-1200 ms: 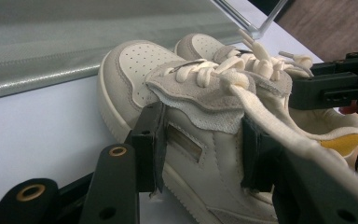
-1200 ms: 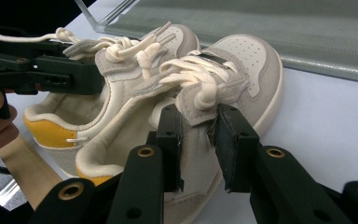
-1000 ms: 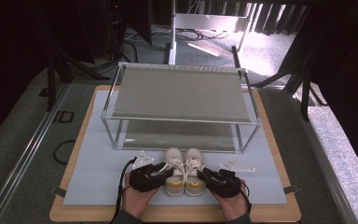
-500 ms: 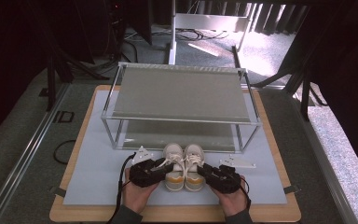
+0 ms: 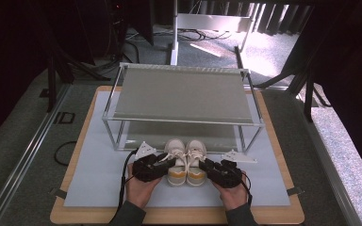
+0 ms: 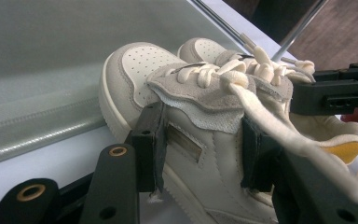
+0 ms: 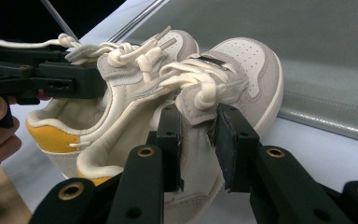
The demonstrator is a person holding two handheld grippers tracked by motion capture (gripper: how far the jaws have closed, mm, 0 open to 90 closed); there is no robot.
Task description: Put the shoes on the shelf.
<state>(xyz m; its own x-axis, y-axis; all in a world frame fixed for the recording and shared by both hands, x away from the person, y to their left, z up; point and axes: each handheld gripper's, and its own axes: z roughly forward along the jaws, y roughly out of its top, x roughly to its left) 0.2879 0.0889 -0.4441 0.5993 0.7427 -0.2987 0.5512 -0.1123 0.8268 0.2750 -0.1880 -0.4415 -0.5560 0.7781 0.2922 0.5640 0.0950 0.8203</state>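
Note:
A pair of cream sneakers with yellow heels stands side by side on the pale mat, toes toward the rack. My left gripper (image 5: 166, 162) is shut on the left shoe (image 5: 176, 159). In the left gripper view its pads clamp the shoe's upper (image 6: 140, 70) from both sides below the laces, at gripper point (image 6: 203, 149). My right gripper (image 5: 207, 165) is shut on the right shoe (image 5: 196, 159). In the right gripper view, gripper (image 7: 200, 140) pinches the lace flap and side wall of that shoe (image 7: 247, 60). Each view also shows the other shoe (image 6: 205, 46) (image 7: 65, 126).
A two-level metal rack (image 5: 184, 94) with grey shelves stands just beyond the toes; its lower shelf (image 5: 169, 134) is bare. The pale mat (image 5: 94, 174) lies on a wooden board (image 5: 75, 217). Cables and stands crowd the dark floor behind.
Both grippers and the two shoes have edged slightly toward the rack. Both grips stay the same.

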